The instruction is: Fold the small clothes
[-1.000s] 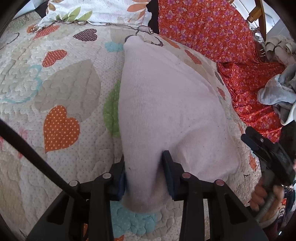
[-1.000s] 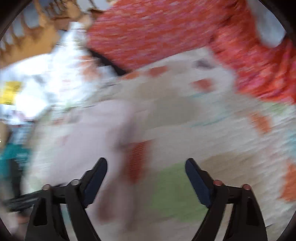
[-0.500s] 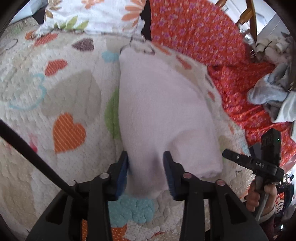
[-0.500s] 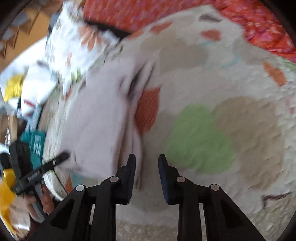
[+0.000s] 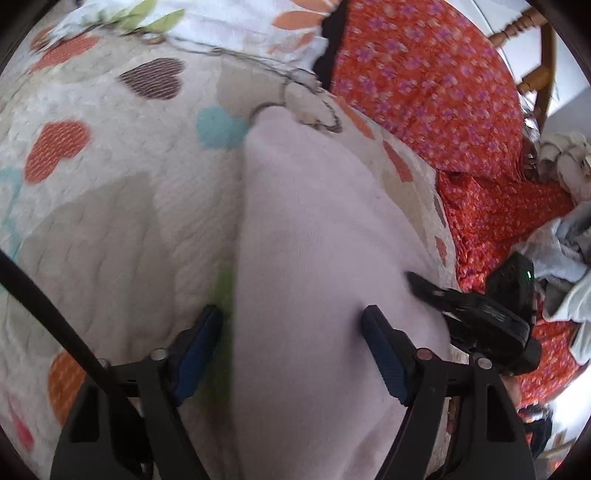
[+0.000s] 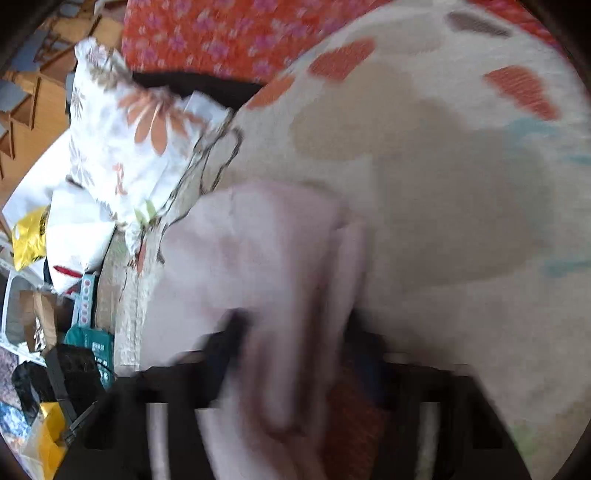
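Left tool (image 5: 291, 345) spread over pale pink knit garment (image 5: 317, 236) on heart-print quilted bedspread (image 5: 110, 206); right tool (image 6: 295, 354) blurred, state unclear. Pinch near edge, fold toward 12 o'clock evenly.

- The left wrist view looks down from close above along its own fingers (image 5: 207, 343) toward 12 o'clock, over the pale pink garment (image 5: 317, 258) on the heart quilt (image 5: 110, 192).
- The right wrist view, blurred, sits very close and faces the same garment (image 6: 258, 258), with the floral pillow (image 6: 125, 147) at 10 o'clock.
- Both views share the garment, the quilt (image 6: 443, 184) and the pillow (image 5: 236, 22).
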A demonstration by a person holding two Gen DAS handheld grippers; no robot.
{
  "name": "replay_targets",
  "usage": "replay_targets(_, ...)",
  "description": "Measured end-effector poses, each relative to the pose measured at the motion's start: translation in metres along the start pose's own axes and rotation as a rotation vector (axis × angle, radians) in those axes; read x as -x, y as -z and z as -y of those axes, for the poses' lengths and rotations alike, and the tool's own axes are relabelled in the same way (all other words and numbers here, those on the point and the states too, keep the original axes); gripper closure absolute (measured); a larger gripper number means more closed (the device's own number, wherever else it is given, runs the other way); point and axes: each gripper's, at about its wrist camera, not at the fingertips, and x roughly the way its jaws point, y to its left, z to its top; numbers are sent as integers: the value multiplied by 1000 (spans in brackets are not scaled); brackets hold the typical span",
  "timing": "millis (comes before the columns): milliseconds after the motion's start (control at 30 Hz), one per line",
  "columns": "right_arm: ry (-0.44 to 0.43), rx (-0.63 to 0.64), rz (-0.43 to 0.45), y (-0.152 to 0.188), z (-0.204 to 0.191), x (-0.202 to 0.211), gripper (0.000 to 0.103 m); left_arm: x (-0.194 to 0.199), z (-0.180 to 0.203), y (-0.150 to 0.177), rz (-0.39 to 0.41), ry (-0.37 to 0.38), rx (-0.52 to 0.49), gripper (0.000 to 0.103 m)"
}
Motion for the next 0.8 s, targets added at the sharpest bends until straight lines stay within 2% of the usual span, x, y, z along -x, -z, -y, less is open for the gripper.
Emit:
replay_targets(33,-1,8,3,-1,-9,-4,78,0,3,-3,-13,-9,-6,62)
replay_targets(67,-9,41,9,-4,-21,-4,78,3,5,-4,-2,-14,-8,67)
replay_targets(133,-29,119,46,-6,-40,6,80,14,13,-8,27,17,-25,69)
replay_targets(200,-50,171,90,-9,-53,20,80,20,21,-11,43,-5,-55,69)
replay_targets(267,36,202,101,-8,-53,18,75,16,23,-11,39,-57,-64,61)
replay_targets(333,109,178,61,-6,-42,4,69,8,17,-7,12,-133,-58,55)
replay_targets(433,109,109,83,-7,-30,11,66,13,10,-1,5,-104,-23,52)
replay_targets(600,160,188,227,4,-49,56,69,32,12,20,34,-143,-58,42)
replay_targets(700,63,226,229,19,-59,69,72,37,9,36,16,-144,-63,39)
replay_targets(800,-50,232,105,39,-58,61,72,43,3,52,-4,-140,-54,38)
